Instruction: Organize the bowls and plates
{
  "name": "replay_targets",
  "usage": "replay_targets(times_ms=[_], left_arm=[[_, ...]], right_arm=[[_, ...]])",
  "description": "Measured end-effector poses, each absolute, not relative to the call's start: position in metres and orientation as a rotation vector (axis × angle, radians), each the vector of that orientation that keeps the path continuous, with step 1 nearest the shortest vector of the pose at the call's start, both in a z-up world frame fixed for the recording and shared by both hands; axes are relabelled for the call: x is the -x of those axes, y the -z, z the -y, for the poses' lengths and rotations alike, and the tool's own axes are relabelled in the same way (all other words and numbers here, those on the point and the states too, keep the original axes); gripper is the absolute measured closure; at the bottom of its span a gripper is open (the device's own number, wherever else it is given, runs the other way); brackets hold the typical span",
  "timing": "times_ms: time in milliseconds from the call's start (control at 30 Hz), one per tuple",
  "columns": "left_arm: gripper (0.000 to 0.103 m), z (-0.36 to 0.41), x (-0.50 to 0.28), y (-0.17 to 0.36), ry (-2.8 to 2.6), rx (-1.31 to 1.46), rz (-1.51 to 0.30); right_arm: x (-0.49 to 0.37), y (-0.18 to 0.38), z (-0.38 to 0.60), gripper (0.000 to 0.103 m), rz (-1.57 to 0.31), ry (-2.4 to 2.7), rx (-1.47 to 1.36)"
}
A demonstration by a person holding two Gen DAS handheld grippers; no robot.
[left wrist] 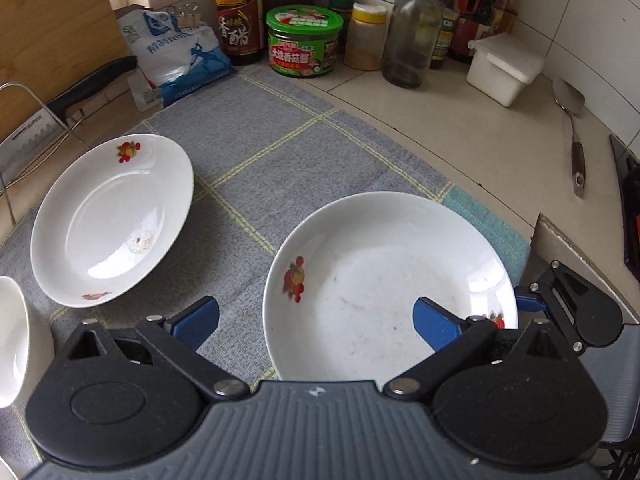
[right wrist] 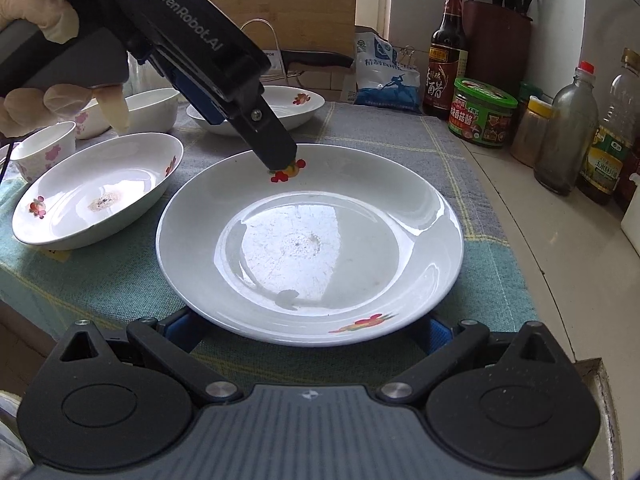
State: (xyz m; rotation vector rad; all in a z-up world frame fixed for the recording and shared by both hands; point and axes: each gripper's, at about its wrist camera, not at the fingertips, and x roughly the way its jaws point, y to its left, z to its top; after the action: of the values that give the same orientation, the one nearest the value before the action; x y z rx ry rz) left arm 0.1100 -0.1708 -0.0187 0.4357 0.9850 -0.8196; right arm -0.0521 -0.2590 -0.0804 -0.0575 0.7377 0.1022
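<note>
A large white plate (left wrist: 384, 280) (right wrist: 312, 240) with red fruit prints lies on the grey checked cloth (left wrist: 260, 152). My left gripper (left wrist: 316, 324) is open over its near rim, one blue finger inside the plate, the other on the cloth; in the right wrist view it (right wrist: 276, 148) touches the plate's far rim. My right gripper (right wrist: 308, 330) is open with its blue fingers low at the plate's near edge, partly hidden under the rim. A second deep plate (left wrist: 116, 216) (right wrist: 96, 192) lies left. Another plate (right wrist: 280, 108) and small bowls (right wrist: 152, 108) sit behind.
Sauce bottles (left wrist: 238, 12), a green jar (left wrist: 304, 40), a glass bottle (left wrist: 412, 36), a white box (left wrist: 504, 68) and a salt bag (left wrist: 176, 52) line the wall. A metal spatula (left wrist: 572, 128) lies right. A knife rack (left wrist: 48, 120) stands left. A small cup (right wrist: 44, 152) sits far left.
</note>
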Motion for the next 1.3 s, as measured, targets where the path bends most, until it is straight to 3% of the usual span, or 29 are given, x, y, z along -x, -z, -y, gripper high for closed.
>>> replay_targets(times_ms=[300,600,1300], left_arm=[[0.003,0.198,-0.135,0.038,0.902,-0.501,-1.040],[0.023,0.212,-0.148,0.051,0.960,-0.505,-1.120],[0.027,0.217,-0.153,0.051,0.993,-0.508,-1.154]], right_arm=[[0.054,0.080,0.261,0.000,-0.736,-0.121,0.056],[0.052,0.079,0.266,0.000,-0.735,-0.159,0.069],[0.045,0.076,0.268,0.000,-0.749,-0.187,0.112]])
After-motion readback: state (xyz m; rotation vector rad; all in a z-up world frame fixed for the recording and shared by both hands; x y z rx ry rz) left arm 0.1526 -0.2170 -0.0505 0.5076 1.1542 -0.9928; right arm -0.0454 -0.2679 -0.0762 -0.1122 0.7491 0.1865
